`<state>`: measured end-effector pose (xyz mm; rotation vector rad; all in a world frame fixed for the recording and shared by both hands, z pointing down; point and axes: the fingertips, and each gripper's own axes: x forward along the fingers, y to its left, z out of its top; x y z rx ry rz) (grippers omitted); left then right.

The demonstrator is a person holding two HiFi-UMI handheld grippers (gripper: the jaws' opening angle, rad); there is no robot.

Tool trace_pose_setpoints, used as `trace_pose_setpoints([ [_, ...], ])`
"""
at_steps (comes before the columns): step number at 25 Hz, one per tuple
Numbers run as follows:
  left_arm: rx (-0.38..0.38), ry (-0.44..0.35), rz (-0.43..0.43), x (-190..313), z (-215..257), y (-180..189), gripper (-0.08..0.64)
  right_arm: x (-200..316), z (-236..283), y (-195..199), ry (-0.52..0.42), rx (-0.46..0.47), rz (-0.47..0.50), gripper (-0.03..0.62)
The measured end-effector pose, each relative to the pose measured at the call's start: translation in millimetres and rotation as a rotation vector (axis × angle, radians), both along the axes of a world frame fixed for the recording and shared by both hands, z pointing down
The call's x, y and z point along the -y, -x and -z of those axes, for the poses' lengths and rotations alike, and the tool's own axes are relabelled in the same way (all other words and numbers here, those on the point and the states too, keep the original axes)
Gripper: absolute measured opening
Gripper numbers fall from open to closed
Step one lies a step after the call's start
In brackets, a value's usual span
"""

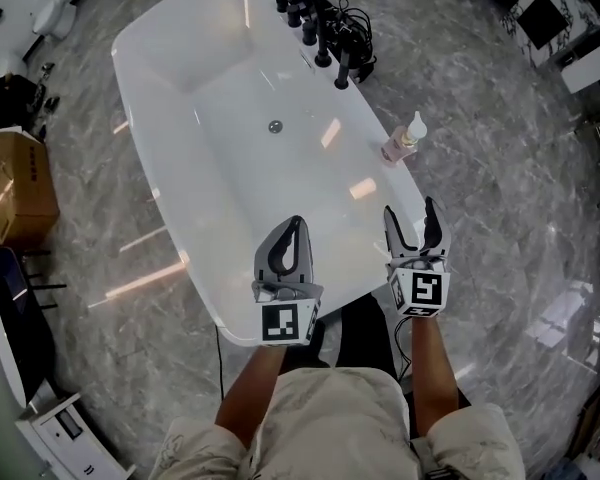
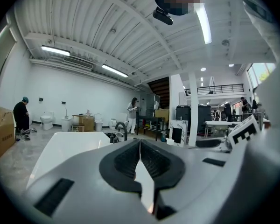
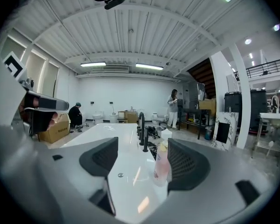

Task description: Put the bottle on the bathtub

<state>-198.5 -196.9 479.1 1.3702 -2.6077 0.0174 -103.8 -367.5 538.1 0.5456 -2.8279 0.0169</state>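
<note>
Nearest the camera: person's forearms, one gripper in each hand, both over the near end of the bathtub (image 1: 138, 88); left gripper (image 1: 294, 230) has its jaws pressed together, nothing between them, tips pointing along the tub; right gripper (image 1: 410, 216) has its jaws spread apart and grasps nothing.

Further out: the bottle (image 1: 404, 140), pink body with a white pump top, stands upright on the tub's right rim, ahead of the right gripper and apart from it; in the right gripper view it shows through the gap between the jaws, close to the right-hand pad, but not touching either pad.

Beyond: drain (image 1: 274, 126) in the tub floor; black faucet set (image 1: 320, 30) on the far right rim; cardboard box (image 1: 18, 183) on the marble floor to the left.

Judgement: bottle looks already placed on the bathtub, so the put-down step appears done and the moment reads as after the let-go; the next move probably calls only for drawing the open right gripper away without nudging the bottle, since it sits on a narrow rim and could tip into the tub or onto the floor.
</note>
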Motion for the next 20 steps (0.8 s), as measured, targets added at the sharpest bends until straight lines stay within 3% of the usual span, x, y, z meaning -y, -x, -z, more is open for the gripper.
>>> trace_pose_setpoints([
  [10,0.041,-0.027,0.019,-71.5,65.7,-4.7,0.006,-66.9,103.4,-28.5,-0.079,0.102,0.024,0.293],
  [20,0.131,-0.085,-0.033,-99.8,137.1,-24.9,0.006,-96.5,199.6,-53.7,-0.123,0.259,-0.014,0.292],
])
